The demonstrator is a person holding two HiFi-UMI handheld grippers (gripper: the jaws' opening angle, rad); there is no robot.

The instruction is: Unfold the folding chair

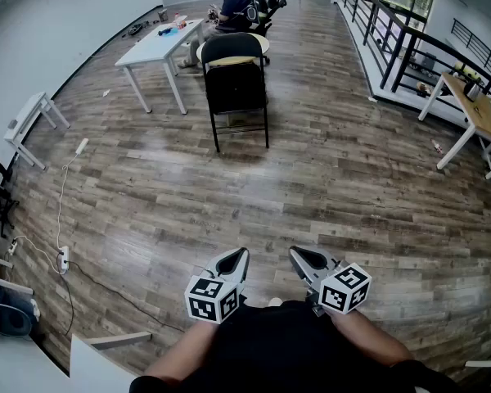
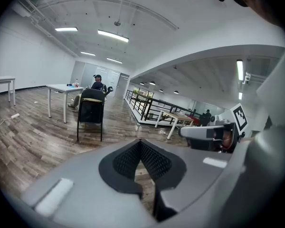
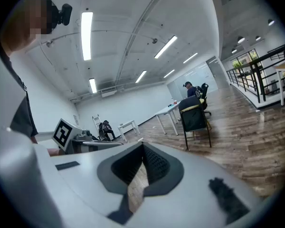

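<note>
At the bottom of the head view, close to the person's body, the left gripper (image 1: 239, 257) and the right gripper (image 1: 299, 255) are held side by side, tips aimed toward 12 o'clock and tilted a little downward. Each gripper's own view shows its two ribbed black pads pressed together at the tip, with nothing between them, only floor planks showing through the gap lower down. The marker cubes sit just behind the jaws, and both forearms (image 1: 368, 334) run back from them to the lower edge.

The wooden floor (image 1: 327, 187) lies bare between the grippers and the folding chair (image 1: 236, 84), which stands well apart from them at 12 o'clock. The chair is upright on its thin black legs, with a tan strip across its upper part and a black panel below. Whether it is folded or opened out cannot be told from here.

Just beyond the chair, at 11 o'clock, is a white table (image 1: 151, 49), and a seated person (image 1: 233, 6) is behind it. A black railing (image 1: 385, 35) runs away at 1 o'clock, with a wood-topped table (image 1: 475, 109) at 2 o'clock. At 9 o'clock a white cable (image 1: 61, 211) trails across the floor to a power strip (image 1: 64, 258).
</note>
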